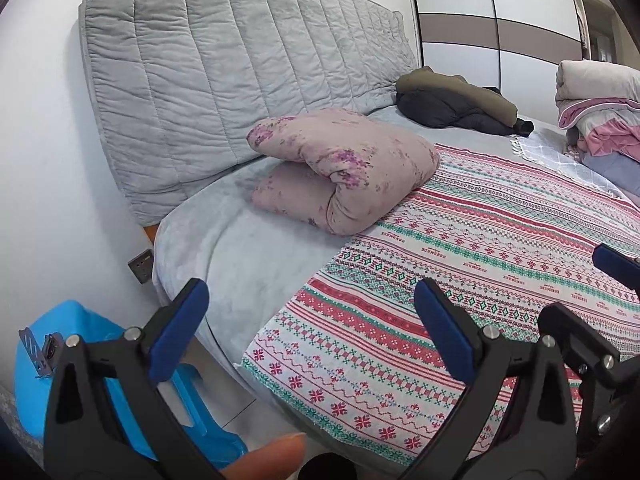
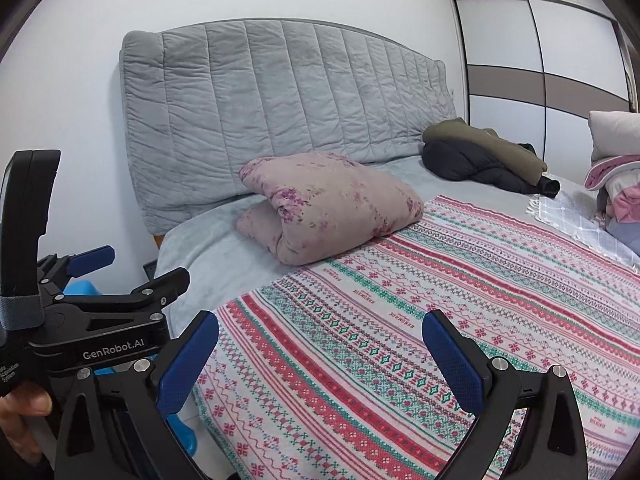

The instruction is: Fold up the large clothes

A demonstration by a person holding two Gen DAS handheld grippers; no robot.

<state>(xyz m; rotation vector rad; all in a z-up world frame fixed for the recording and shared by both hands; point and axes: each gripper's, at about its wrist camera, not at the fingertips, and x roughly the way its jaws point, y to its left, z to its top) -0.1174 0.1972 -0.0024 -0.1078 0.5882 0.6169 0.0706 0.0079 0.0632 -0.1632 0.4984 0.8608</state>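
A large patterned cloth (image 1: 460, 264), white with red and green bands, lies spread flat on the bed; it also shows in the right wrist view (image 2: 440, 300). My left gripper (image 1: 312, 316) is open and empty, held above the cloth's near left corner. My right gripper (image 2: 320, 344) is open and empty, held above the cloth's near edge. The right gripper's fingers show at the right edge of the left wrist view (image 1: 616, 264). The left gripper's body shows at the left of the right wrist view (image 2: 100, 312).
A folded pink floral quilt (image 1: 344, 168) lies by the grey padded headboard (image 1: 240, 72). A dark jacket (image 1: 460, 104) lies at the far side. Stacked bedding (image 1: 600, 108) sits at the right. A blue plastic stool (image 1: 100, 380) stands on the floor beside the bed. A wardrobe (image 1: 500, 20) stands behind.
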